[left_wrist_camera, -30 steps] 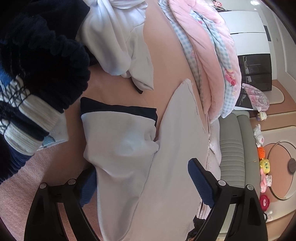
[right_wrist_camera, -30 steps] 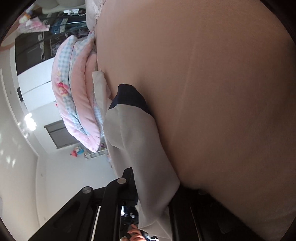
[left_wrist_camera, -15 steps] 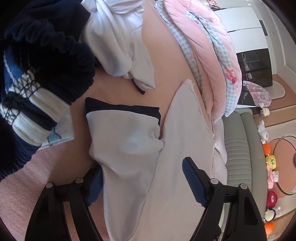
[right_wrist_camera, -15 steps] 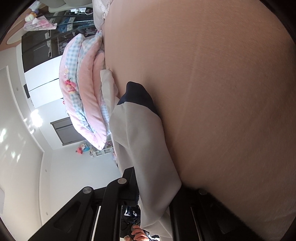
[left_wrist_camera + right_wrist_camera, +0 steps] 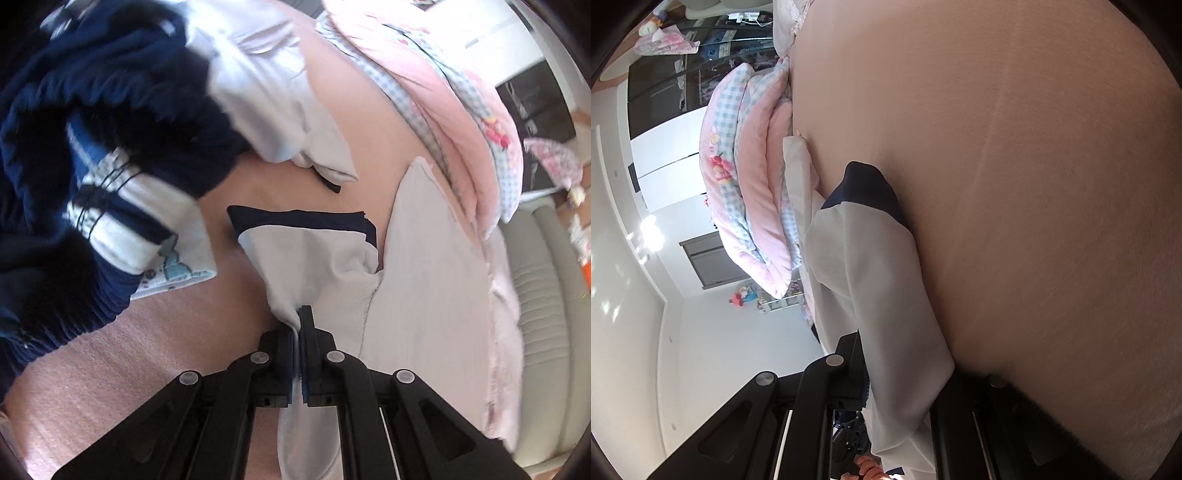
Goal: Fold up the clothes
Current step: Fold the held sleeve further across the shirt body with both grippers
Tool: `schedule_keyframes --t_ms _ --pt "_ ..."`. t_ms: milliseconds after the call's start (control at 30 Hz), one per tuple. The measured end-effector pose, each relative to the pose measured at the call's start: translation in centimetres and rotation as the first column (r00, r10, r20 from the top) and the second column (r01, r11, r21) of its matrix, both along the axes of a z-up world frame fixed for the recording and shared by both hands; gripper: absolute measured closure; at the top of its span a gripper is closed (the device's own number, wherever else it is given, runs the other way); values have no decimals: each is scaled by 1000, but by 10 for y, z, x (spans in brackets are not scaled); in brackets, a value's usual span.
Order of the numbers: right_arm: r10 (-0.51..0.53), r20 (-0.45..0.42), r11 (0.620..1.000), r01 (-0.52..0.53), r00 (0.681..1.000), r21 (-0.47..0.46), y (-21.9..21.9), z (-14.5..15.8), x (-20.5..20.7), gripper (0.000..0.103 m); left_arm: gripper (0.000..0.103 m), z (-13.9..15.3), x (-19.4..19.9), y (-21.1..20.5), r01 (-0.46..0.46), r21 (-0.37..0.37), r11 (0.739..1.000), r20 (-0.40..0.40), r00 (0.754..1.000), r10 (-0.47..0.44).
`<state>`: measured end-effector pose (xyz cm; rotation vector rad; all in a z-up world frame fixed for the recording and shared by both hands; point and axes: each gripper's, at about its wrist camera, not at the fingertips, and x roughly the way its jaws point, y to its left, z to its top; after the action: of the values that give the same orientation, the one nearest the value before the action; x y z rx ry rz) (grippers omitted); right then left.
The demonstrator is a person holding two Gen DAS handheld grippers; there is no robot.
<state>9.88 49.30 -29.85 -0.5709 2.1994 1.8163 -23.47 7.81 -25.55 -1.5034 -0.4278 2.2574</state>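
Observation:
A pale grey garment [image 5: 417, 280] with a navy cuff [image 5: 299, 218] lies spread on the pink bed. My left gripper [image 5: 297, 325] is shut on a pinched fold of its sleeve, just below the cuff. In the right wrist view the same grey garment [image 5: 882, 295] with its navy cuff [image 5: 868, 184] runs down between my right gripper's fingers [image 5: 849, 369]. The right gripper [image 5: 897, 384] is shut on the cloth, which hides its tips.
A heap of navy and white clothes [image 5: 92, 147] and a pale crumpled garment [image 5: 273, 92] lie at the upper left. A folded pink and blue checked quilt [image 5: 454, 96] lies along the right, with a grey-green sofa [image 5: 539, 295] beyond. The pink bed sheet [image 5: 1034, 184] fills the right wrist view.
My left gripper was open astride the grey sleeve; it has moved forward and closed on a fold of it. The right gripper still holds the garment, its view shifted slightly.

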Motion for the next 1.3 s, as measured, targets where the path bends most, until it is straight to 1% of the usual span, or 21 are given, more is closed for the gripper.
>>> schedule_keyframes --t_ms 33,67,100,167,233,267,300,400,467,533,600,733,800,833,867,933,1033,1100,1167,1200,1300 --pt "7 29 1000 -7 1000 27 -1 5 -2 99 99 6 5 11 31 -90 995 -52 998 -36" --pt "13 59 998 -16 998 56 -1 9 -4 99 99 12 10 22 57 -180 982 -101 992 -76" --pt "26 98 993 -37 995 109 -2 16 -7 99 99 16 17 32 77 -266 961 -147 982 -120" --pt "47 182 973 -86 982 214 -5 30 -13 99 99 20 29 49 95 -397 913 -221 955 -196" --pt "56 273 935 -147 960 324 -11 45 -18 99 99 21 38 59 98 -479 872 -260 933 -247" --pt "60 317 911 -181 947 370 -14 52 -23 99 99 20 39 61 99 -504 858 -265 928 -262" --pt "60 359 885 -216 931 412 -17 59 -27 99 99 20 39 61 94 -512 854 -265 928 -261" --pt "50 453 813 -300 890 499 -27 72 -37 99 99 21 38 60 79 -533 842 -268 929 -257" --pt "22 521 754 -356 853 551 -30 78 -37 99 99 24 38 55 61 -526 848 -279 930 -240" --pt "-8 571 712 -397 821 579 -34 84 -37 99 99 28 38 55 59 -521 852 -286 928 -239" --pt "-21 592 695 -414 806 588 -35 81 -26 99 99 29 41 53 60 -518 853 -290 926 -242" --pt "-42 609 703 -410 792 581 -32 81 -20 99 99 35 45 49 48 -533 845 -307 919 -247" --pt "-61 622 691 -417 781 591 -33 83 -16 99 99 36 49 48 48 -540 840 -305 919 -249" --pt "-73 635 677 -429 769 597 -35 84 -13 99 99 36 50 47 48 -542 839 -302 921 -247" --pt "-85 649 663 -443 756 603 -37 85 -11 99 99 37 51 45 43 -538 842 -301 923 -240" --pt "-101 663 632 -466 742 619 -40 86 -7 99 99 41 56 39 35 -525 850 -298 928 -222" --pt "-110 668 618 -476 736 626 -39 86 -5 99 99 45 60 30 31 -504 863 -287 937 -201" --pt "-115 671 618 -476 732 626 -40 86 -1 99 99 46 63 27 32 -495 868 -280 940 -195" --pt "-126 678 611 -482 724 629 -38 86 -4 99 99 47 69 26 32 -500 866 -283 938 -198" --pt "-135 684 603 -488 717 631 -37 86 -9 99 99 47 71 26 35 -512 858 -283 937 -206" --pt "-184 709 538 -534 681 652 -40 90 -17 99 99 44 76 29 36 -544 838 -289 930 -227"
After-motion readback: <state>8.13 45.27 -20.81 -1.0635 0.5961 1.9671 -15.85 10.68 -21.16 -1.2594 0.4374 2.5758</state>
